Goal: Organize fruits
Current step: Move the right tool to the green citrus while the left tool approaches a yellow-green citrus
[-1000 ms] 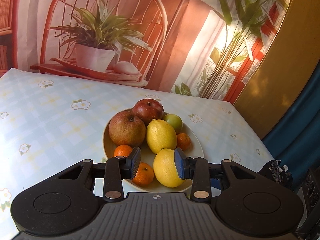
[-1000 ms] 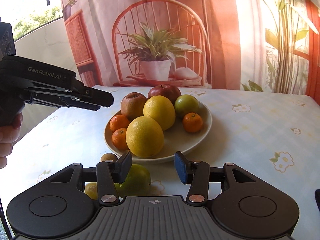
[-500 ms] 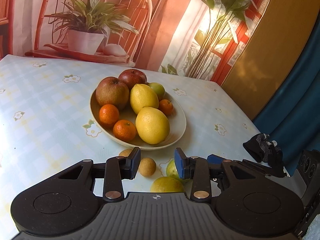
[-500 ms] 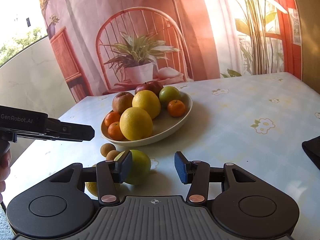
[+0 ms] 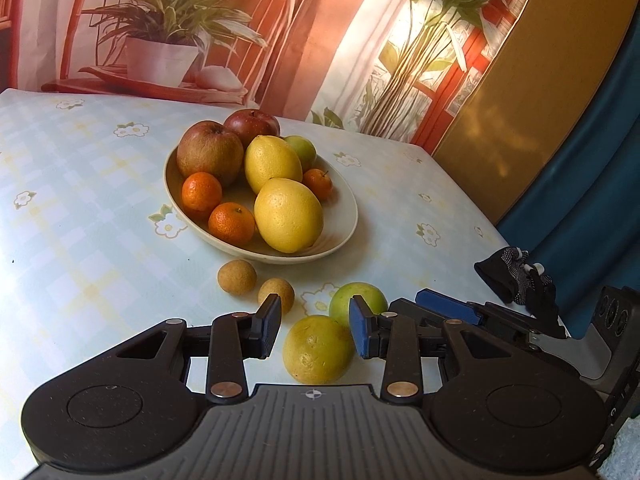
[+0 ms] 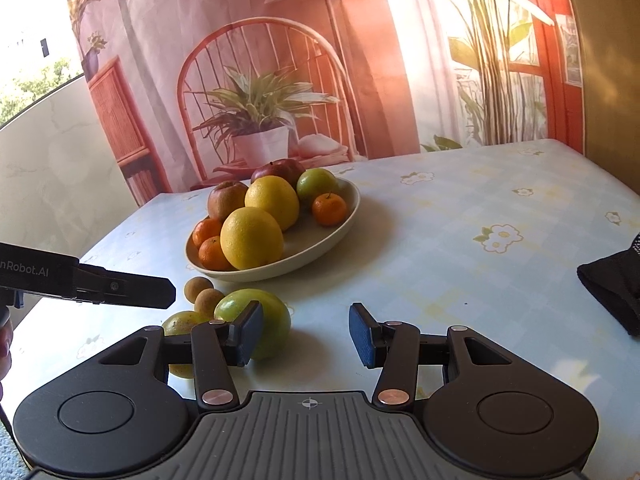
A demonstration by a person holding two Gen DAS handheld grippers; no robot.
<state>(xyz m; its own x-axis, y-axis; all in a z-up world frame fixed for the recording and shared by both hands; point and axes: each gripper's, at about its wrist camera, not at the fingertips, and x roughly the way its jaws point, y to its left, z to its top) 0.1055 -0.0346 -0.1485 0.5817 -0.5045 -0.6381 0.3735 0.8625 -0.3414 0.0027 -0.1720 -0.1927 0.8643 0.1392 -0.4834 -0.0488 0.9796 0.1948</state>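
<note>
A yellow-green citrus (image 5: 318, 349) lies on the surface (image 5: 80, 248) just ahead of the left tool (image 5: 313, 330), whose jaws stand apart around its upper part without gripping it. A green fruit (image 5: 357, 300) sits just beyond, partly behind that tool's right finger. Two small brown fruits (image 5: 256, 284) rest ahead and left, before the bowl (image 5: 344, 224) heaped with apples, lemons and tangerines. The right tool (image 6: 306, 334) is spread open and empty, the green fruit behind its left finger. A dark glove (image 6: 612, 284) lies to its right.
</note>
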